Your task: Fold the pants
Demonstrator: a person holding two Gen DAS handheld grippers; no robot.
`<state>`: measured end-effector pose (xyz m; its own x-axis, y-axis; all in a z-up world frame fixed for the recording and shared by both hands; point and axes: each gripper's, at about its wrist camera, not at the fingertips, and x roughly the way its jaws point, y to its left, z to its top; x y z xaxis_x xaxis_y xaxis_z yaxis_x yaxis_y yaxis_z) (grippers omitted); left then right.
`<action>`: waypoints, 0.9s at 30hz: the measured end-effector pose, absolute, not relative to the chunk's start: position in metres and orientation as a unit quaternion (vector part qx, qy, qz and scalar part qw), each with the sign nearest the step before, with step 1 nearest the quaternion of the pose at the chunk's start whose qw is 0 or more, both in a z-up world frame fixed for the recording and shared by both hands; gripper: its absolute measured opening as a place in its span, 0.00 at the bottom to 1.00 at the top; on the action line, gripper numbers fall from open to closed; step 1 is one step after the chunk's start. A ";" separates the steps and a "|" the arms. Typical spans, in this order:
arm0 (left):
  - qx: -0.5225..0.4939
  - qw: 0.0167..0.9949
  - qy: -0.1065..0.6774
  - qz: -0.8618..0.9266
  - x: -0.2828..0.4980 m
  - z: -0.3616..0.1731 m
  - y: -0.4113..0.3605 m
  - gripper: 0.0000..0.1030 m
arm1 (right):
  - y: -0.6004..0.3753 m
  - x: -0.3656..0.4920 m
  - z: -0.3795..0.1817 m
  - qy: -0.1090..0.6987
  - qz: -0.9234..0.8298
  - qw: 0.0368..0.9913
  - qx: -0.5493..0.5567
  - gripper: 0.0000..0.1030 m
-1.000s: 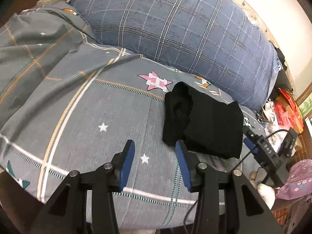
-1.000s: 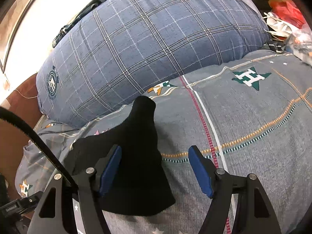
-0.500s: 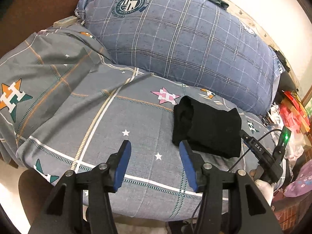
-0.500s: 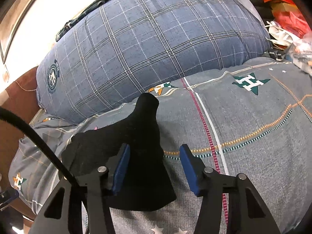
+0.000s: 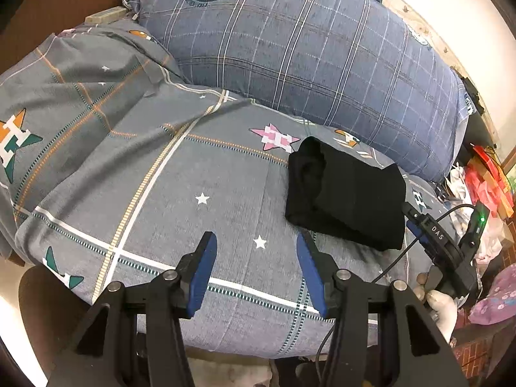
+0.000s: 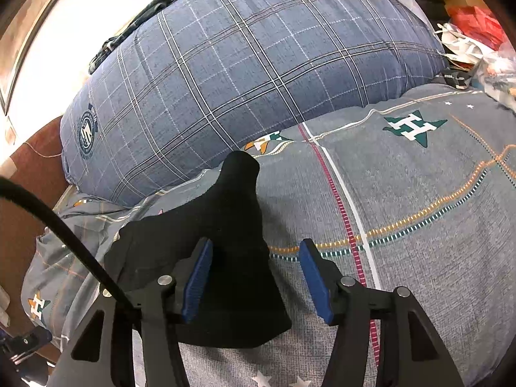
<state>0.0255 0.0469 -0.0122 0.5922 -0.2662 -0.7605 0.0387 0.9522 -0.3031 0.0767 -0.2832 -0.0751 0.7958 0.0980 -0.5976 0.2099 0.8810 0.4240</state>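
The black pants (image 5: 348, 193) lie folded into a compact bundle on the grey patterned bed cover (image 5: 161, 193). In the right wrist view the pants (image 6: 225, 242) lie just ahead of the fingers, toward the left. My left gripper (image 5: 254, 271) is open and empty, held above the bed's front edge, left of the pants. My right gripper (image 6: 254, 277) is open and empty, hovering over the near edge of the pants. The right gripper also shows at the right of the left wrist view (image 5: 448, 251).
A large blue plaid pillow (image 5: 306, 42) lies along the back of the bed, also in the right wrist view (image 6: 251, 64). Clutter of bags and red packaging (image 5: 483, 177) sits at the right of the bed. A black cable (image 6: 64, 235) crosses the left.
Both grippers have pulled back from the pants. The left gripper has risen and drawn away toward the bed's front edge. The right gripper's fingers have narrowed somewhat but stay open.
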 end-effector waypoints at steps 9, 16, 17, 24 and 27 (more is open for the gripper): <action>-0.143 0.874 0.454 -0.098 0.038 -0.019 0.047 0.50 | -0.297 0.078 -0.077 0.323 -0.011 0.902 0.287 0.62; -0.156 0.866 0.453 -0.143 0.089 -0.016 0.026 0.54 | -0.317 0.073 -0.073 0.311 -0.016 0.898 0.311 0.62; -0.159 0.862 0.456 -0.151 0.099 -0.018 0.020 0.54 | -0.318 0.074 -0.075 0.313 -0.017 0.896 0.314 0.62; -0.139 0.829 0.507 -0.192 0.169 -0.045 -0.041 0.56 | -0.325 0.082 -0.084 0.332 -0.006 0.881 0.338 0.62; -0.157 0.806 0.529 -0.211 0.191 -0.059 -0.060 0.56 | -0.327 0.087 -0.087 0.338 -0.003 0.878 0.339 0.62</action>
<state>0.1914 -0.0601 -0.0587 0.3502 -0.5074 -0.7873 0.1739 0.8612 -0.4776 0.0867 -0.3270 -0.0869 0.7709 0.2236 -0.5964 0.2353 0.7701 0.5929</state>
